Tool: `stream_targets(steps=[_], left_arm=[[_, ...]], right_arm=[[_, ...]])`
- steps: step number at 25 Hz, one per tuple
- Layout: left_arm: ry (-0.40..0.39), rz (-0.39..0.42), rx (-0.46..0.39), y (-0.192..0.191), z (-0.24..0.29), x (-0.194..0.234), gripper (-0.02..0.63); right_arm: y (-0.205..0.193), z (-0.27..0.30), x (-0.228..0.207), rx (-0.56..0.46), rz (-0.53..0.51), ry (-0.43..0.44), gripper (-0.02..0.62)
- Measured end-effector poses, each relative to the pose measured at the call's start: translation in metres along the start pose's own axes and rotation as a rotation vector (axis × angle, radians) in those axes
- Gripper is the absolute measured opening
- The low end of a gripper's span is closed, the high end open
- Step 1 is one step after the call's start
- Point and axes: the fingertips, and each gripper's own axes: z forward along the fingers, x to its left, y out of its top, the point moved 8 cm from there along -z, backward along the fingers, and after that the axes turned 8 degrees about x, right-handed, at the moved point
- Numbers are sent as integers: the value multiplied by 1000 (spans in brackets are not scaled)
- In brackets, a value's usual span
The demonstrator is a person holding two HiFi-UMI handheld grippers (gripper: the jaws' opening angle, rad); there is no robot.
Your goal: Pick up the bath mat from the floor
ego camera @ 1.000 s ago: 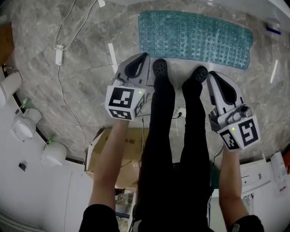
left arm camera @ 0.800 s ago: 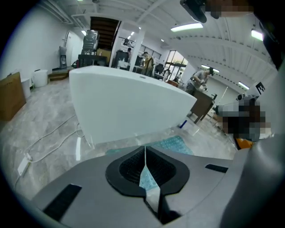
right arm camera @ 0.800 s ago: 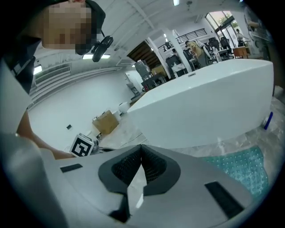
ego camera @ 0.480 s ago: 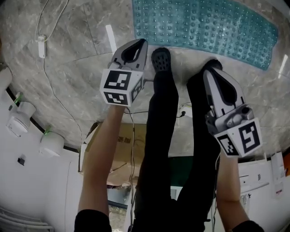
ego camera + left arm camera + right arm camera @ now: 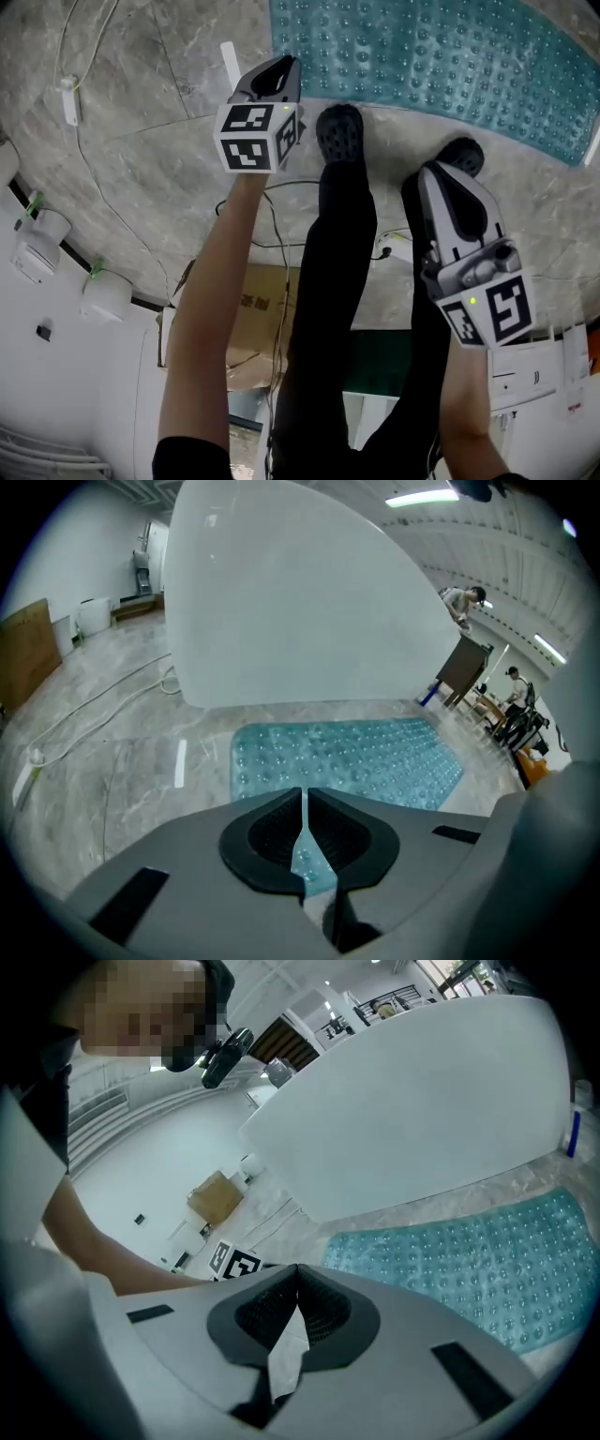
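Grey marble floor [image 5: 141,159] | teal studded bath mat [image 5: 441,66] lies flat on it, just ahead of the person's shoes [image 5: 339,131] | left gripper [image 5: 284,66]: jaws together, empty, tip at the mat's near left corner | right gripper [image 5: 434,176]: jaws together, empty, short of the mat's near edge

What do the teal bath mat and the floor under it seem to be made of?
Bath mat: probably soft plastic or rubber, translucent teal and glossy; rows of small raised bubbles catch the light. Floor: looks like polished grey stone or marble-look tile; pale veins, thin joint lines and a bright lamp reflection show. Real stone or printed tile, I cannot tell.
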Motion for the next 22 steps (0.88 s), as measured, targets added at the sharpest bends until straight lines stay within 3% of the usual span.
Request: stream_targets(steps=[4, 10, 22], left_arm=[[32, -26, 50, -11, 40, 28, 62], [42, -103, 60, -4, 82, 47, 114], [101, -75, 211, 5, 158, 61, 327]], right_arm=[[-8, 23, -12, 0, 10, -3, 12], [-11, 42, -30, 35, -41, -8, 14], [17, 45, -75, -10, 75, -29, 12]])
